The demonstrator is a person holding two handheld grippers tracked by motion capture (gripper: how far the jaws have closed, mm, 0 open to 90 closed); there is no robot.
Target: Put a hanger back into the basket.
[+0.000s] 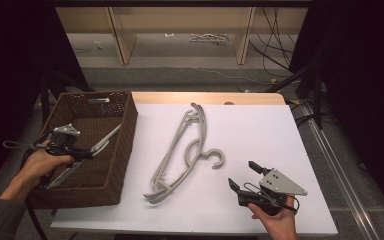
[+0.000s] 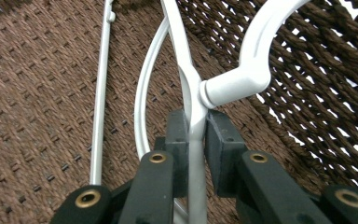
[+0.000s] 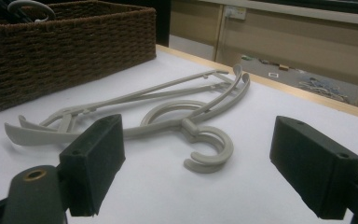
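Inside the brown wicker basket [image 1: 129,125] at the table's left, my left gripper [image 1: 87,154] is shut on a white plastic hanger [image 1: 105,142]. In the left gripper view its pads [image 2: 182,135] pinch the white hanger [image 2: 242,79] just below the hook's neck, and the hanger's arms lie over the basket's woven floor [image 2: 37,93]. Grey plastic hangers [image 1: 180,150] lie stacked on the white tabletop, hook towards my right gripper [image 1: 242,174]. That gripper [image 3: 214,168] stands open just short of the grey hook [image 3: 209,156], with nothing between its pads.
The white tabletop [image 1: 260,130] spreads to the right of the grey hangers. The basket wall [image 3: 74,42] rises at the left in the right gripper view. Beyond the table's far edge are a floor with cables and wooden furniture legs.
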